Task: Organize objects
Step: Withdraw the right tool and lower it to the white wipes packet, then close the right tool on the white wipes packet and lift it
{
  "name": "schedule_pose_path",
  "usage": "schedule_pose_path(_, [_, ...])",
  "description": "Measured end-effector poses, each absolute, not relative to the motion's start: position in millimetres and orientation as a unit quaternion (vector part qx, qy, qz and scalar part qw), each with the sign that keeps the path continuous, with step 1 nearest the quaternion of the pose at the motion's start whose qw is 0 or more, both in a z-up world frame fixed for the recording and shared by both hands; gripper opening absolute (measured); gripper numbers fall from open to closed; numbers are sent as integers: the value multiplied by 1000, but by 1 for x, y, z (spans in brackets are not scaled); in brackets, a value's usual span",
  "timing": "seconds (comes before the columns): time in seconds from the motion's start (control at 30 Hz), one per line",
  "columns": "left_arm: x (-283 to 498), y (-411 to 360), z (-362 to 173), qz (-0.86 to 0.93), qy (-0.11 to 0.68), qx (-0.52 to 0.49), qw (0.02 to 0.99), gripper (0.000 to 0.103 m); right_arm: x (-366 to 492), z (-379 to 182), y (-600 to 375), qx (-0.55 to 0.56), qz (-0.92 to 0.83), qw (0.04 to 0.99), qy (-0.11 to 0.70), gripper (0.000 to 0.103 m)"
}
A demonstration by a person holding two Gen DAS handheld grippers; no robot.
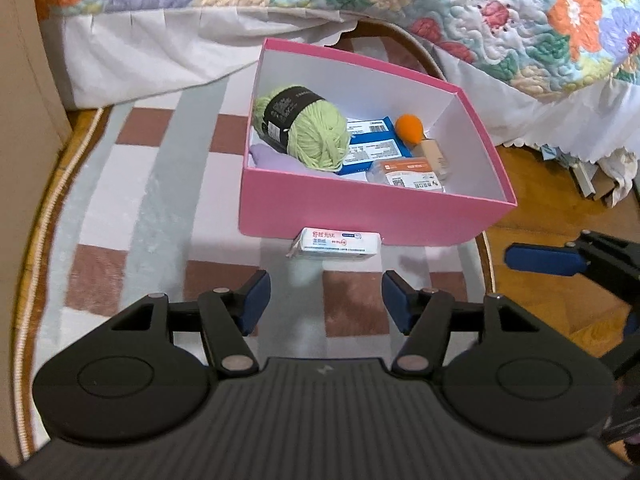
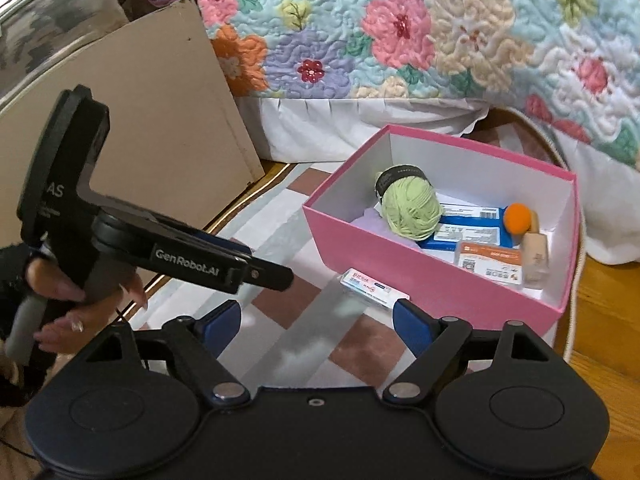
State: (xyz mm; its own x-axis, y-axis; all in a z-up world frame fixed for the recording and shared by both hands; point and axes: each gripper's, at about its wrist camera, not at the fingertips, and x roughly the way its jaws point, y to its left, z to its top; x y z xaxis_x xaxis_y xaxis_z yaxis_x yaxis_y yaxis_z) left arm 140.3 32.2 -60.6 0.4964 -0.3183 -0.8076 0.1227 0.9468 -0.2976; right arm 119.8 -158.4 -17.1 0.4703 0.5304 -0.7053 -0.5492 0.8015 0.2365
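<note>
just ahead of the left hand-held gripper [image 1: 326, 304] lies the tissue pack [image 1: 335, 243].

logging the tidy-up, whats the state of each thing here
pink box: open, no lid, partly filled
green yarn ball: in box, label band on
orange sponge: in box
wipes pack: on rug, outside box, against its front wall
left gripper: jaws open, empty
right gripper: jaws open, empty
</note>
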Motion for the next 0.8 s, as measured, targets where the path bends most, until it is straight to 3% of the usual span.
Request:
schedule_pose_path(0.3, [158,41,-114,-128,460,-148,866,59,152,-86,-146,-33,297,861,411,85])
schedule_pose_path(0.53, [170,30,-138,-135,433,-156,878,52,177,-128,-139,-36,276,858,432,68])
schedule_pose_path(0.63, [176,28,-144,-138,424,-169,879,43,186,-137,-135,-47,271,859,432,62])
schedule_pose_path(0.8, [180,29,-154,-146,427,-179,874,36,190,-142,-129,-66,273,862,421,59])
